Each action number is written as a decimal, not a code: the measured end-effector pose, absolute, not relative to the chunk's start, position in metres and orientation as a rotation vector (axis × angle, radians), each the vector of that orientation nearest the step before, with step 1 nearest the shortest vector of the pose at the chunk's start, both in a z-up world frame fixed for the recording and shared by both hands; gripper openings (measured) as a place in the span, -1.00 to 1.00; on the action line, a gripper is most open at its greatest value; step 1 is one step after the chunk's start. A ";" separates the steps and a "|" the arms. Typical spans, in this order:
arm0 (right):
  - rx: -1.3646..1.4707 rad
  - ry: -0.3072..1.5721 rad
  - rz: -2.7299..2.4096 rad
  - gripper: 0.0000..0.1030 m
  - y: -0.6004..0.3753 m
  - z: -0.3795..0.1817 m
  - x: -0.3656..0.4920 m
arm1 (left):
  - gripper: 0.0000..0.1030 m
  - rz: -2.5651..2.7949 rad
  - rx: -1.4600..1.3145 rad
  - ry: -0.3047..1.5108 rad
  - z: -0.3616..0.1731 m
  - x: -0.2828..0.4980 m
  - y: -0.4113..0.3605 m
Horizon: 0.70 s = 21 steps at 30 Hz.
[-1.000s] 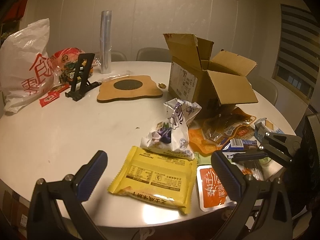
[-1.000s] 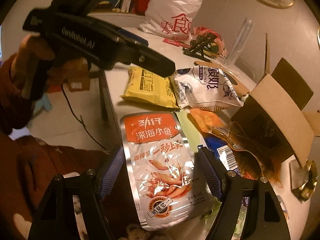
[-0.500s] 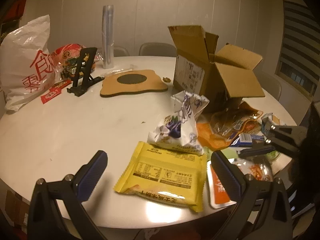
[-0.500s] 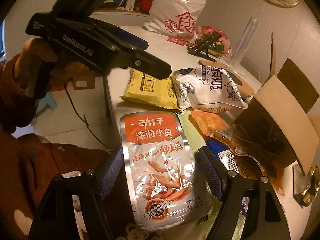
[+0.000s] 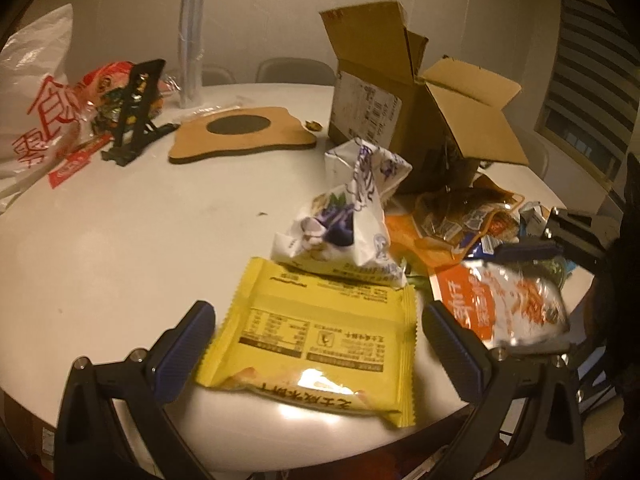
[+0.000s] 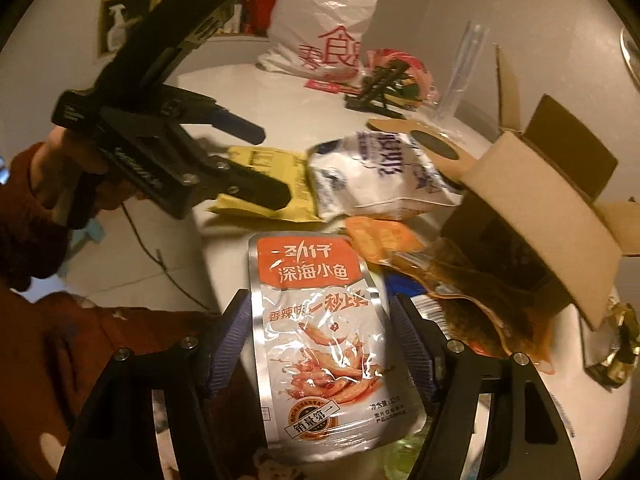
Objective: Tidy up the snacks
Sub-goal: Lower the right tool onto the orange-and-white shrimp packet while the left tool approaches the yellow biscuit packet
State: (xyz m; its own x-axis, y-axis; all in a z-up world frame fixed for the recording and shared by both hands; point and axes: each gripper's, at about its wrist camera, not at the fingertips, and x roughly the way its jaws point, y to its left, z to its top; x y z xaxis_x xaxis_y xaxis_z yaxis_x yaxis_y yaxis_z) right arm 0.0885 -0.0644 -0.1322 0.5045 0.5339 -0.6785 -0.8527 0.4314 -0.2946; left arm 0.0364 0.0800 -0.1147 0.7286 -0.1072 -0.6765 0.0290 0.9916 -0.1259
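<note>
Over table edge | left gripper (image 5: 316, 344) jaws open astride yellow packet (image 5: 316, 340) | right gripper (image 6: 320, 340) jaws closing around fish pouch (image 6: 320, 340)

White rnd table (image 5: 120, 240), window blinds (image 5: 592, 92)

The left wrist camera sits low at the near edge of the counter (image 5: 120, 248), looking across it toward the far wall, close over a yellow packet (image 5: 316, 332). The right wrist camera looks down from the right edge, close over a silver fish pouch (image 6: 320, 344), facing leftward along the counter. Both views share the yellow packet, the pouch, the white bag (image 5: 344, 232) and the cardboard box (image 5: 416, 112).
</note>
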 end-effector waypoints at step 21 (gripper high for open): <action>-0.655 0.555 0.885 0.33 -0.065 -0.133 0.100 | 0.99 -0.104 -0.008 0.785 -0.120 0.037 0.073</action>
